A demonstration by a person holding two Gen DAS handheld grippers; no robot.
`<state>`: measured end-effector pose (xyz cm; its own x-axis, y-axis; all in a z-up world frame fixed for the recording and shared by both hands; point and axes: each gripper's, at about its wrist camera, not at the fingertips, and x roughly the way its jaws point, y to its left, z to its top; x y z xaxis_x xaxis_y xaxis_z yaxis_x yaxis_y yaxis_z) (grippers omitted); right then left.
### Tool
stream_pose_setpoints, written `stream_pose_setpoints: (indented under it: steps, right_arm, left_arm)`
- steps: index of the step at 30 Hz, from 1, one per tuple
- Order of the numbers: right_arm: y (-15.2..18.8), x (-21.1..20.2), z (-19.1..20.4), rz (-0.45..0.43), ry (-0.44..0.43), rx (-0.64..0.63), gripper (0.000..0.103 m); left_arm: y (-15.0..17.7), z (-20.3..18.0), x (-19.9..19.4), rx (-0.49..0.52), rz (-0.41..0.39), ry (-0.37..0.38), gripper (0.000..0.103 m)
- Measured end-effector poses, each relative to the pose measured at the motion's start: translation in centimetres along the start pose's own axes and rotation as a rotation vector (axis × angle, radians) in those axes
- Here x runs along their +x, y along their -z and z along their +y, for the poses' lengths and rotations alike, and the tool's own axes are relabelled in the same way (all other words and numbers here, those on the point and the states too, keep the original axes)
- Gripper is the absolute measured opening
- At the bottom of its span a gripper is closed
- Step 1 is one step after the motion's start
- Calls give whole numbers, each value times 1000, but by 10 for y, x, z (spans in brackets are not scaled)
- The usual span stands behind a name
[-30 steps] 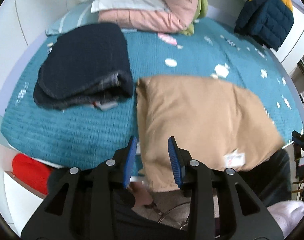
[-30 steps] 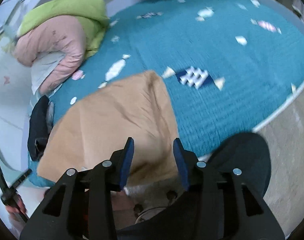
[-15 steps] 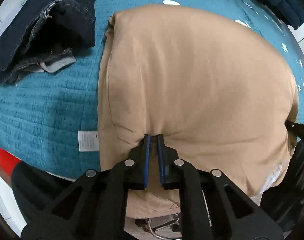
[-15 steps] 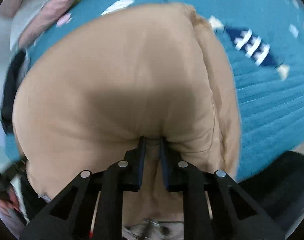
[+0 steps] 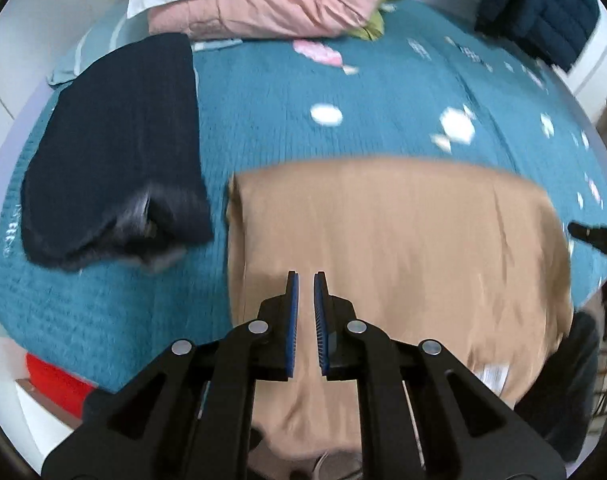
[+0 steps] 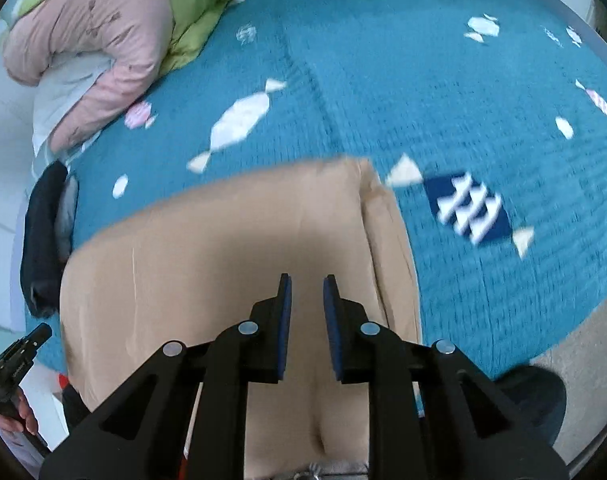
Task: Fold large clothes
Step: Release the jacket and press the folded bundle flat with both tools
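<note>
A tan garment (image 5: pixel 403 240) lies on the teal bedspread (image 5: pixel 303 88), its near part hanging over the bed's front edge. It also shows in the right wrist view (image 6: pixel 231 248). My left gripper (image 5: pixel 306 280) hovers over its near left part, jaws narrowly apart with no cloth between them. My right gripper (image 6: pixel 306 284) hovers over its near right part, jaws a little apart and empty. Each gripper's tip shows at the edge of the other view.
Folded dark clothes (image 5: pixel 115 144) lie to the left of the tan garment. A pink and green quilt pile (image 5: pixel 271 0) sits at the bed's far side. A navy jacket (image 5: pixel 539 8) lies far right. A red object (image 5: pixel 55 376) is below the bed's left edge.
Half a second ago both grippers were pinching the tan garment's near edge. Now both have let go, opened slightly and pulled back, and the garment lies flatter on the bed.
</note>
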<state>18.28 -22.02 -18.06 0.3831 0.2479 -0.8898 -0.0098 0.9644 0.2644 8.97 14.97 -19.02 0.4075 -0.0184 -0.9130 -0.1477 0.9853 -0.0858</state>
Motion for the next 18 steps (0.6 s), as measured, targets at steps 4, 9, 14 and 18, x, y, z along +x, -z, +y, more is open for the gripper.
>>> stream_pose_setpoints:
  steps: [4,9,14,18]
  right_arm:
    - [-22,39,8,91,72,-15,17]
    - [-31,96,-8,156,63,14,11]
    - [-38,89,-6,177,87,9,12]
    - [-32,70,-4,153,71,15,17]
  left_arm:
    - [-26,2,47,-57,66,0,10]
    - [-29,7,100,-106,136,-41,8]
    - [-31,-2,89,-66,135,-76,8]
    - [-27,-3,74,-76,121,-118,51]
